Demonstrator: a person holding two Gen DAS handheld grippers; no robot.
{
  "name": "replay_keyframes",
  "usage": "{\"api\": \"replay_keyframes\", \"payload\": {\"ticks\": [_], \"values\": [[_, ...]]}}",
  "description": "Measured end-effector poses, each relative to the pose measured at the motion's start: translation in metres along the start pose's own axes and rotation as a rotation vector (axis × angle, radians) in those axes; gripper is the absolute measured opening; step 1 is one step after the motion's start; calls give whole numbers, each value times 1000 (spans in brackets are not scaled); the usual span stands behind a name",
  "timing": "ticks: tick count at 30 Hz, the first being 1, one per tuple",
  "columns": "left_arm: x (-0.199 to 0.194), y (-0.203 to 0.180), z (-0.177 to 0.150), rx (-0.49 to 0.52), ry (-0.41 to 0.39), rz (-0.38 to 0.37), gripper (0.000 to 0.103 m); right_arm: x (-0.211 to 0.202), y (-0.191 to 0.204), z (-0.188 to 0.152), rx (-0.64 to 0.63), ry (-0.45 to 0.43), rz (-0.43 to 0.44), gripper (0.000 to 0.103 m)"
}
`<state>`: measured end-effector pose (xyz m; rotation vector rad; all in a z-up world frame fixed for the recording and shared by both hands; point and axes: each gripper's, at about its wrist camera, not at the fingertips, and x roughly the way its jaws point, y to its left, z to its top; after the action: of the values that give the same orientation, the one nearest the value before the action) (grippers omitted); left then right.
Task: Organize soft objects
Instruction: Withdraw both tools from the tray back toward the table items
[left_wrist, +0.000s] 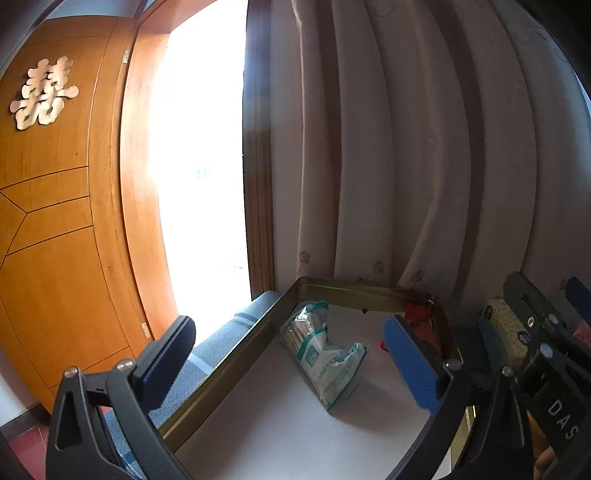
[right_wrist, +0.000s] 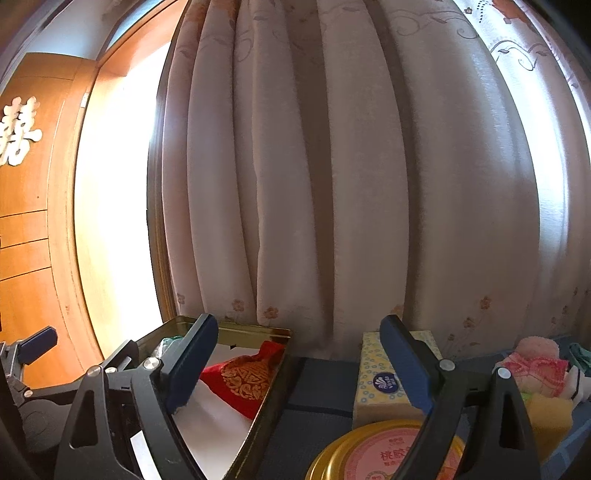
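- My left gripper (left_wrist: 288, 354) hangs spread over the tin (left_wrist: 236, 350), holding nothing; the wipes pack (left_wrist: 325, 354) lies on the white liner between its fingers, already put away, I judge.
- My right gripper (right_wrist: 299, 365) is spread too, empty, aimed between the tin's right wall and the tissue box (right_wrist: 373, 384).
- The red pouch (right_wrist: 243, 380) sits in the tin's far right corner, leaving bare liner nearer me.
- More soft things wait right: sponge (right_wrist: 546, 417), pink cloth (right_wrist: 535, 365).
- The tin's raised rim and the round lid (right_wrist: 376, 458) crowd my reach; the curtain (right_wrist: 332, 184) hangs close behind.
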<state>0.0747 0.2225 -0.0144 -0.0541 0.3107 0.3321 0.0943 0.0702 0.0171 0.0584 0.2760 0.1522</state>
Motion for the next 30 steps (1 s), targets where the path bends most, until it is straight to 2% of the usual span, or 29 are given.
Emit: {"api": "replay_keyframes", "payload": {"ticks": [20,30], "values": [[-16,-8,-8,-3,4,-2,103,-18,-11,-2,7,0,-28,91],[-26,-17,-13,3,6,-2,103,-36,-16,-4,-40,-26,-50,91]]}}
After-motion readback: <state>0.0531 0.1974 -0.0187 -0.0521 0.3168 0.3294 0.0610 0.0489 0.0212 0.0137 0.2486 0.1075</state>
